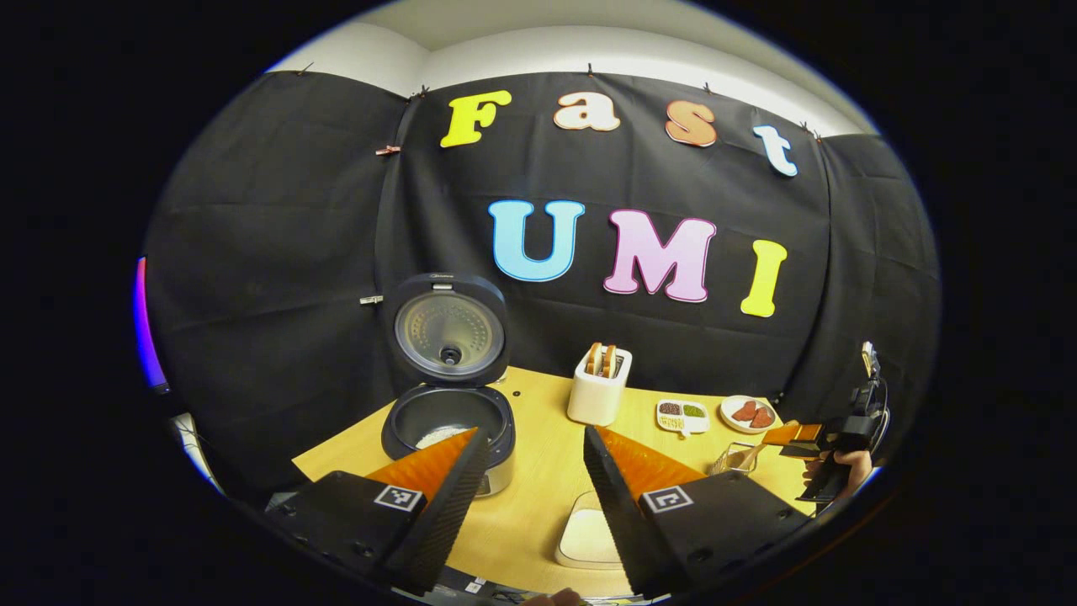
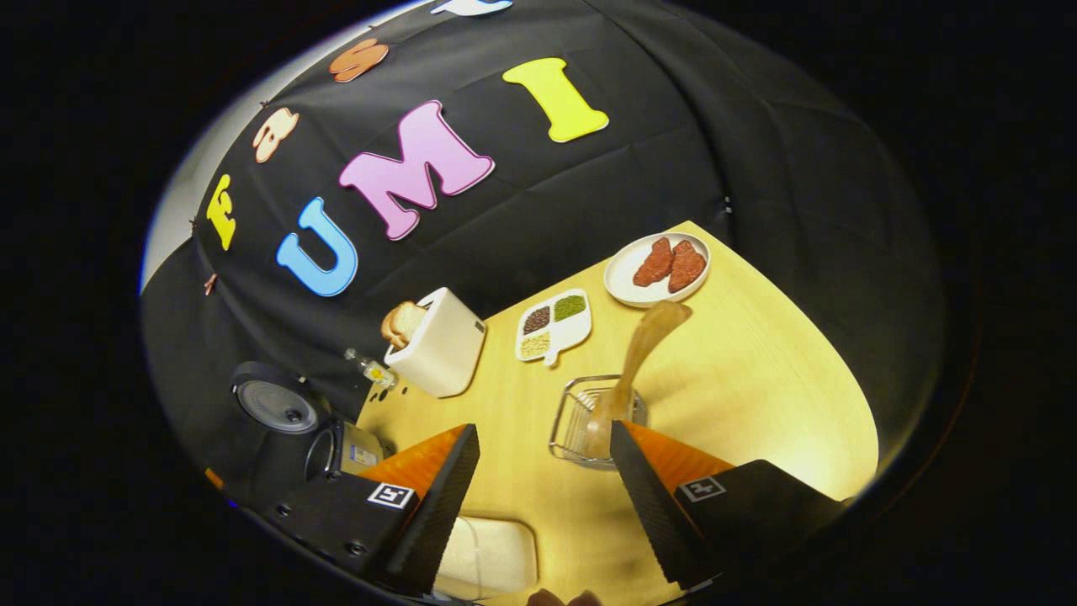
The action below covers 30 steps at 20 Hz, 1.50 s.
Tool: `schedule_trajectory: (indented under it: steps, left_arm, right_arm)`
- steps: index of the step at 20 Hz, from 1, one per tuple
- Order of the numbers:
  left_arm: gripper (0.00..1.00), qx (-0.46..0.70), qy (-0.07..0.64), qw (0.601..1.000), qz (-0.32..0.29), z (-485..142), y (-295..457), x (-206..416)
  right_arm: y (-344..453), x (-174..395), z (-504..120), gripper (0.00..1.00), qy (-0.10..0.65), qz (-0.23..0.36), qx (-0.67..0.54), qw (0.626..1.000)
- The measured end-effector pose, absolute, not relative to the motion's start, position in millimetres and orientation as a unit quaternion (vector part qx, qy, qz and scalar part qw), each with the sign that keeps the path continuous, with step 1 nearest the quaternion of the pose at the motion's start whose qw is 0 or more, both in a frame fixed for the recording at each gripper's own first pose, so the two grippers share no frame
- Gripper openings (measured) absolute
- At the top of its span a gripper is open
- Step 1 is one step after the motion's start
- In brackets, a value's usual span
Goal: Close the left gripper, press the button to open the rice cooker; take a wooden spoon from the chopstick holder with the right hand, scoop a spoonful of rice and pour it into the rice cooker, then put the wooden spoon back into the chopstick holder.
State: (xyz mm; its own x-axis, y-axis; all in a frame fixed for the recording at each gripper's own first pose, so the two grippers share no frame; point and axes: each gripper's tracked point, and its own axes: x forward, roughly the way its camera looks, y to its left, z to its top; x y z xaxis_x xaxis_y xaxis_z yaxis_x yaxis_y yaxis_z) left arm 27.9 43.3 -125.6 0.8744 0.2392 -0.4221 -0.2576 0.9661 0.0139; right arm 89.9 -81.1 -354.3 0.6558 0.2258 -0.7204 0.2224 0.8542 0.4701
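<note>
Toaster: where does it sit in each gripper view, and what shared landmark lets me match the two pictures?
Left gripper view: toaster just right of centre, beyond the open rice cooker.
Right gripper view: toaster left of centre, tilted.
Shared landmark: divided dish just to its right.

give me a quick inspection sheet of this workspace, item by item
surface: light wooden table, bare at its right part.
job's things: rice cooker open, lid up, white rice in the pot; wooden spoon standing in the wire chopstick holder, held by no fingers; white rice container at the near edge.
clutter: toaster with bread, divided dish of grains, plate with two reddish pieces, small bottle.
grippers: left hand-held gripper open above the table; right hand-held gripper open, just short of the holder.
cables: dark cable behind the right hand-held gripper.
surroundings: black cloth wall, white wall above.
</note>
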Motion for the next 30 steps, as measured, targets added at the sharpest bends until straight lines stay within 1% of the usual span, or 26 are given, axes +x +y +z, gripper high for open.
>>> schedule_trajectory:
  steps: [6, 8, 10, 13, 17, 20, 27, 30]
  left_arm:
    - [0.80, -0.039, 0.173, 0.978, 0.107, -103, 116, 49]
    - [0.80, -0.052, 0.167, 0.979, 0.101, -105, 143, 60]
    - [0.80, -0.063, 0.157, 0.981, 0.096, -103, 167, 76]
    - [0.80, -0.063, 0.134, 0.986, 0.083, -96, 195, 107]
    - [0.80, -0.036, 0.100, 0.991, 0.083, -78, 226, 159]
    - [0.80, -0.028, 0.086, 0.992, 0.088, -75, 240, 196]
    - [0.79, 0.008, 0.033, 0.994, 0.107, -50, 258, 270]
    - [0.79, 0.024, 0.033, 0.993, 0.113, -56, 271, 298]
  right_arm:
    - [-10, 84, -306, 0.98, 0.393, 0.007, 0.252, 0.884]
    - [19, 79, -286, 0.98, 0.380, 0.011, 0.247, 0.892]
    - [42, 69, -271, 0.98, 0.368, 0.016, 0.231, 0.900]
    - [71, 39, -263, 0.98, 0.371, 0.015, 0.222, 0.902]
    - [85, -1, -268, 0.98, 0.393, 0.004, 0.188, 0.900]
    - [88, -18, -269, 0.98, 0.404, -0.006, 0.184, 0.896]
    - [83, -30, -271, 0.98, 0.419, -0.015, 0.167, 0.893]
    - [85, -32, -271, 0.98, 0.422, -0.011, 0.163, 0.892]
